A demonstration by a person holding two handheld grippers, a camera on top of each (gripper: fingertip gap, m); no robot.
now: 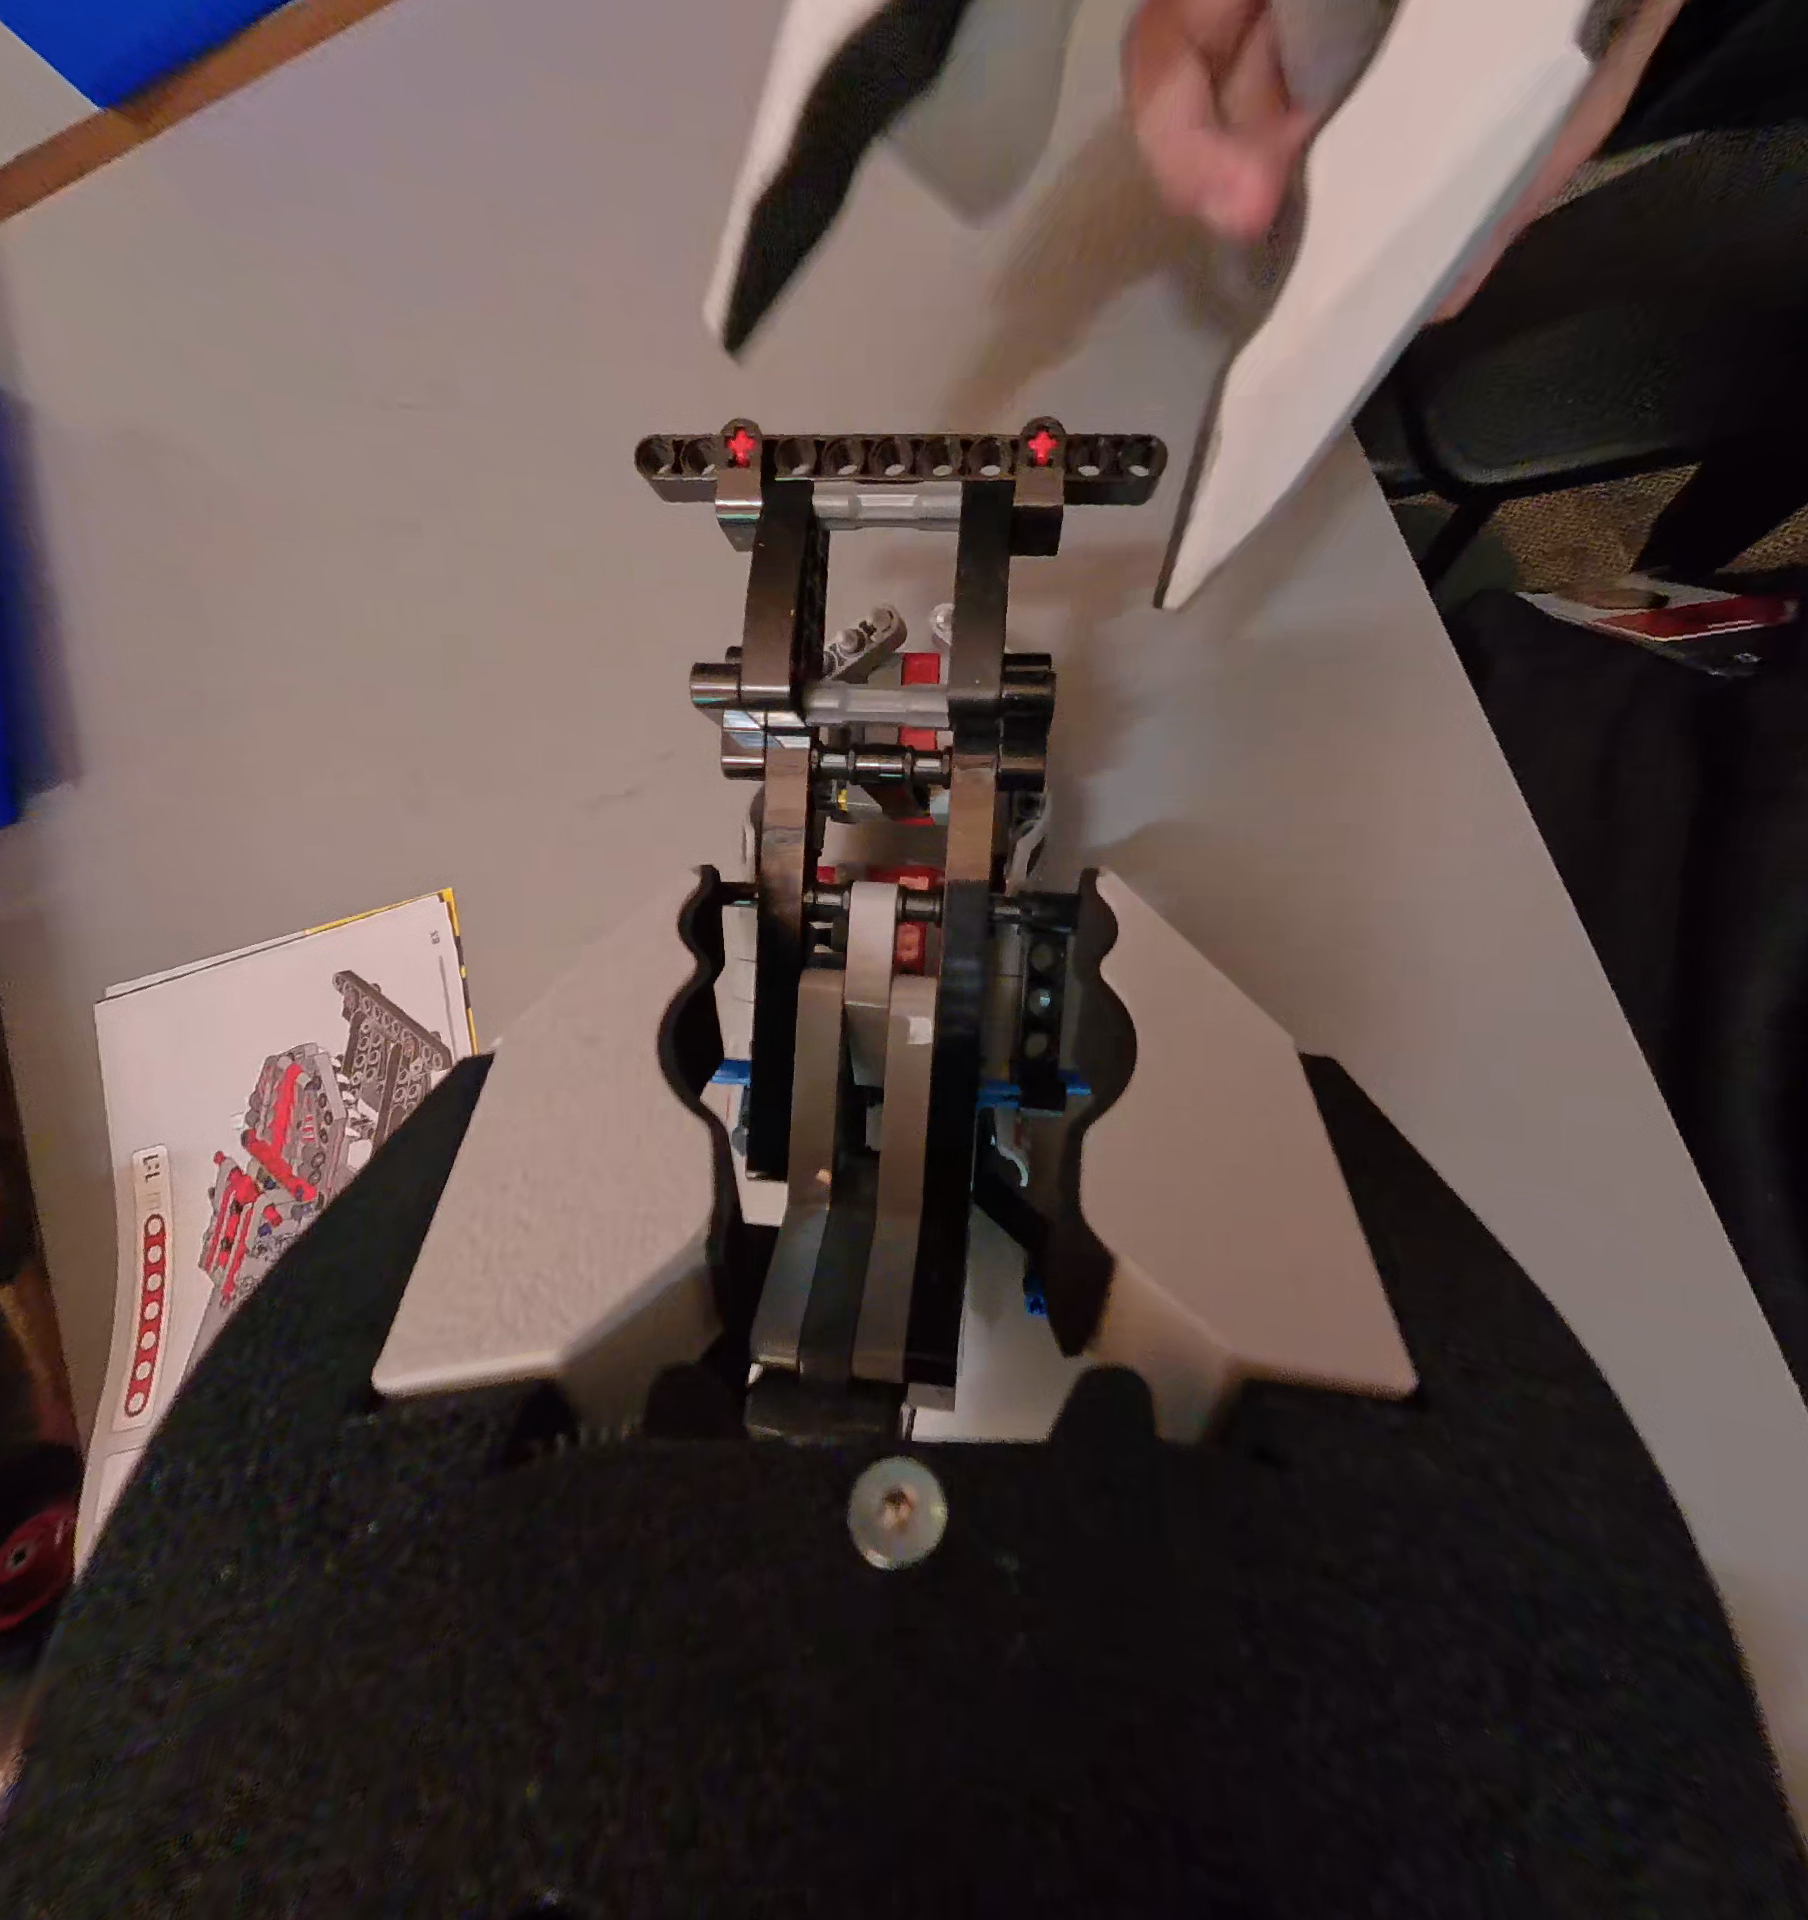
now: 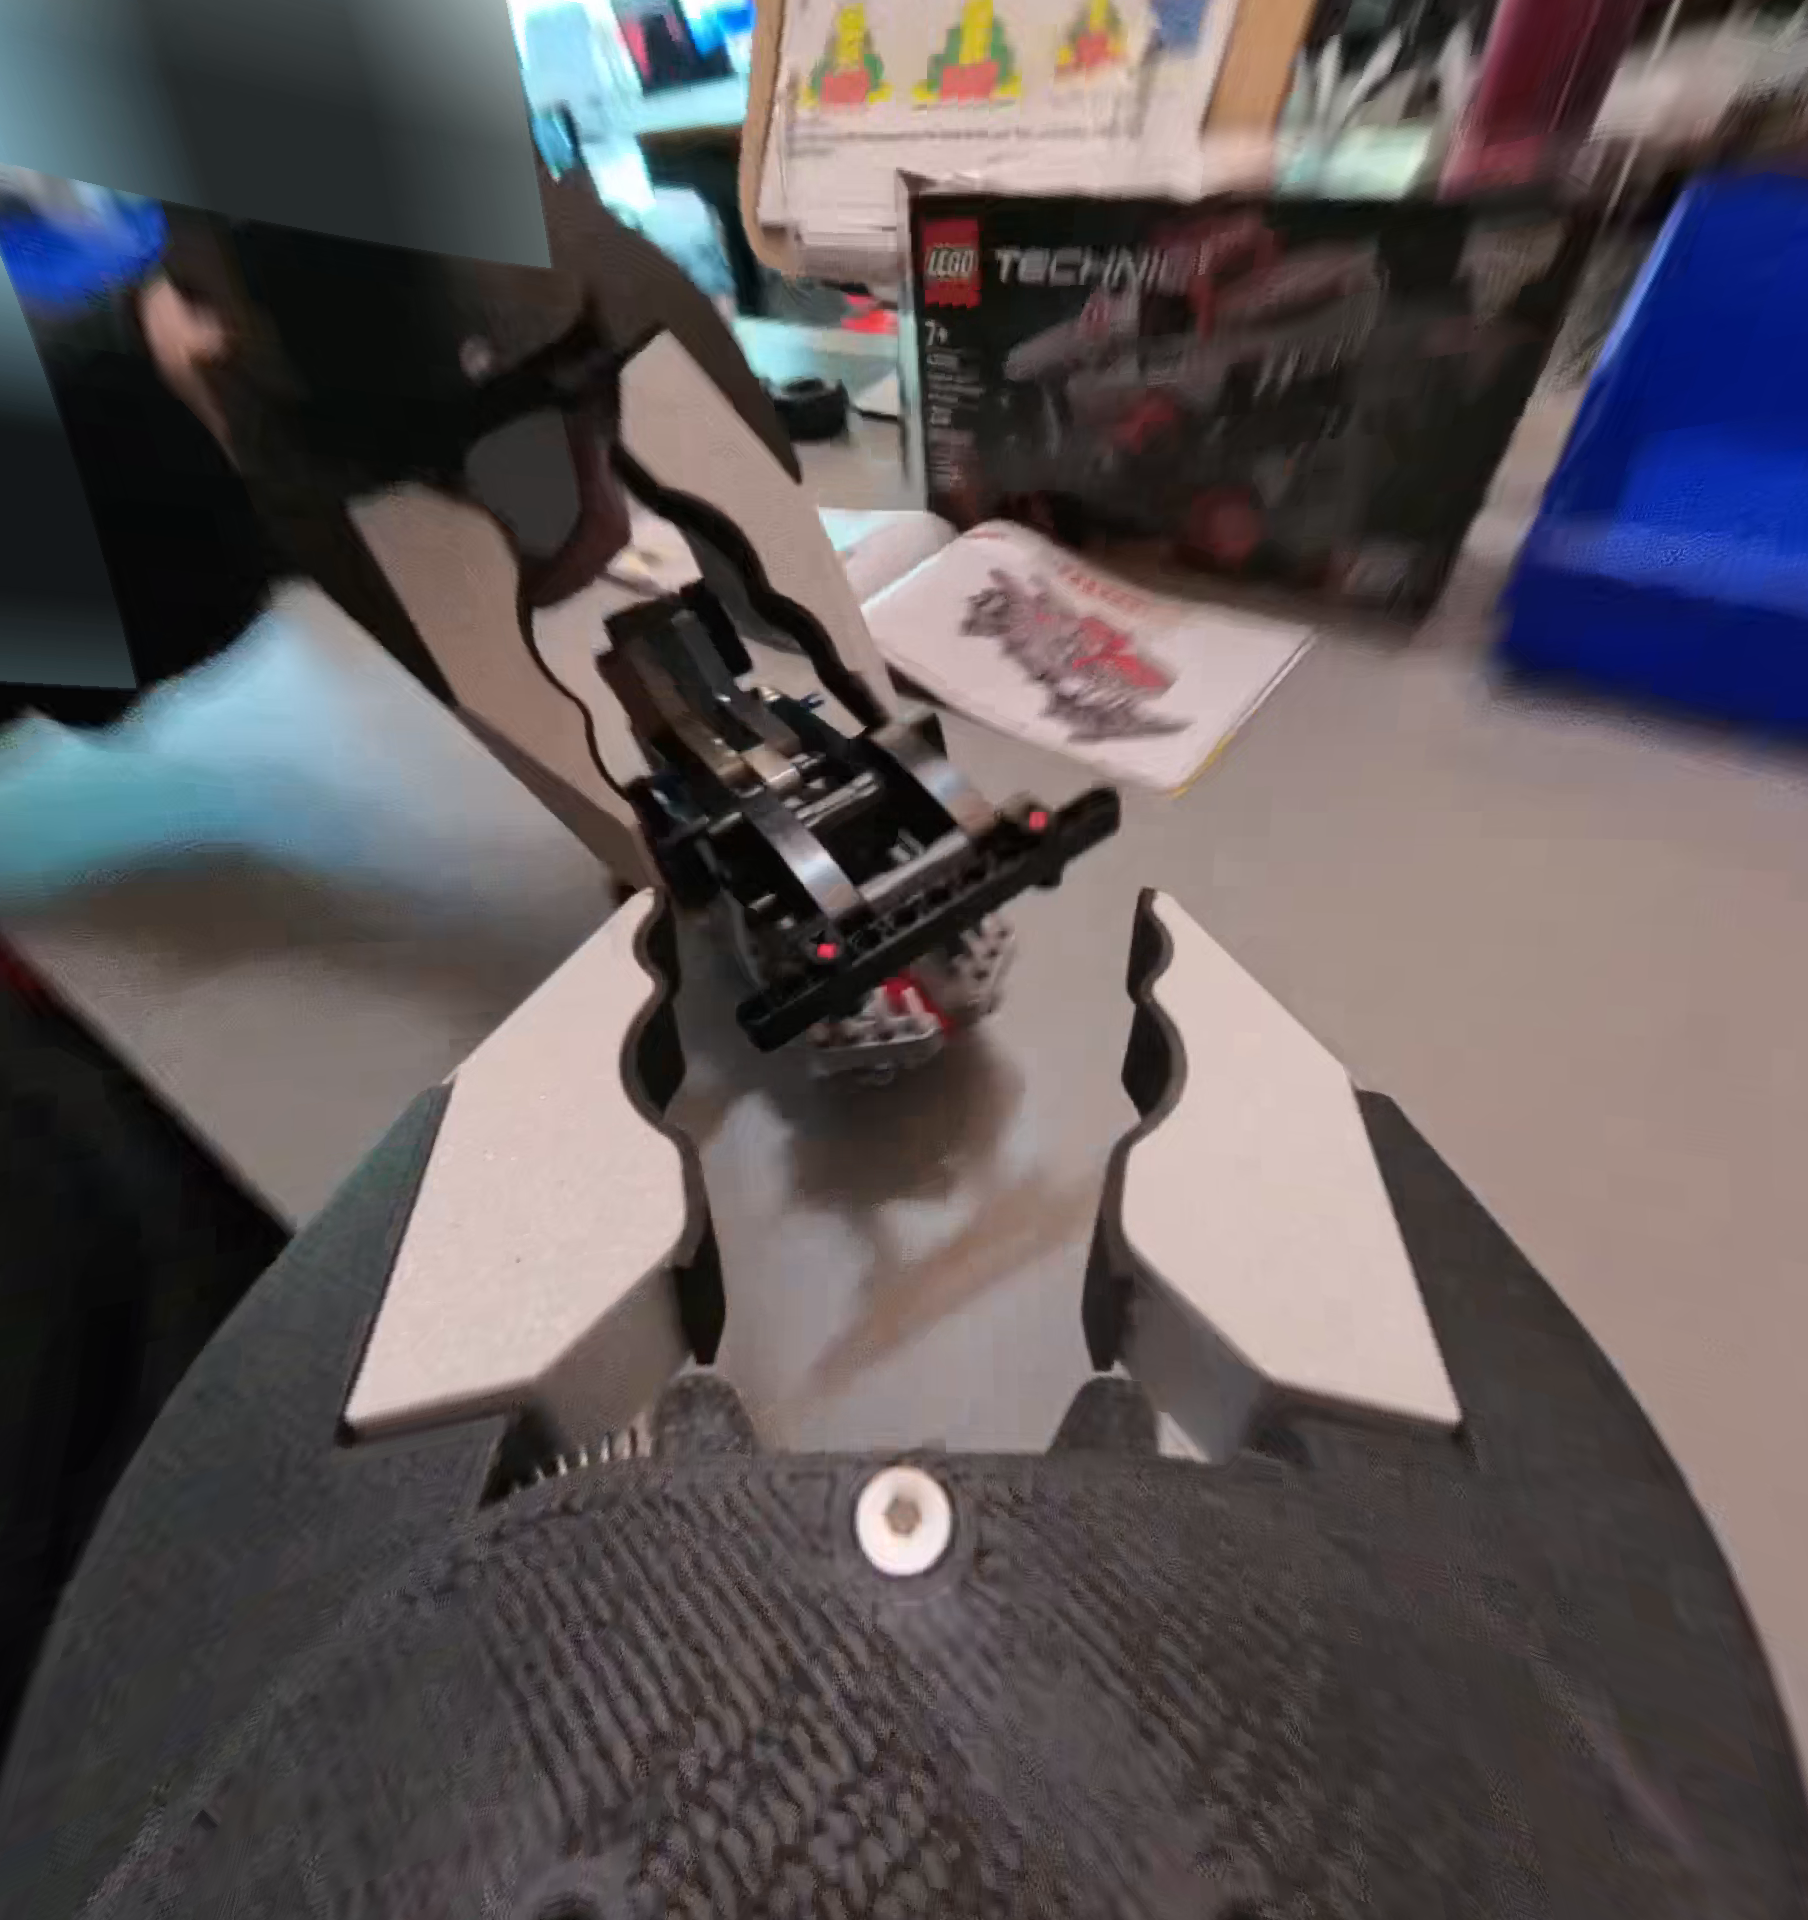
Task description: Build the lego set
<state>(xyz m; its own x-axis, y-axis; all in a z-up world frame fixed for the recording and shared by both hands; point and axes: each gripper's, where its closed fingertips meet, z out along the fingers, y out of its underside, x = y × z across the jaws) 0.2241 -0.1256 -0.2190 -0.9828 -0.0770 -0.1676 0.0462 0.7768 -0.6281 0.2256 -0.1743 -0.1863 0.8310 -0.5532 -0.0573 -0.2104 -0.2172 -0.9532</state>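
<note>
Clamped between our left tongs sits the lego model, a black and grey frame whose lower part is pinched by both wavy-edged fingers while its long black beam with two red pins points away from us, above the pale worktop. Our right tongs stand spread apart with nothing between them, hovering just short of that beam's near end; in the left wrist view they appear blurred beyond the model, up and to the right. Left of the left tongs lies the open instruction booklet, with the set's box and a blue bin beyond it on the worktop.
</note>
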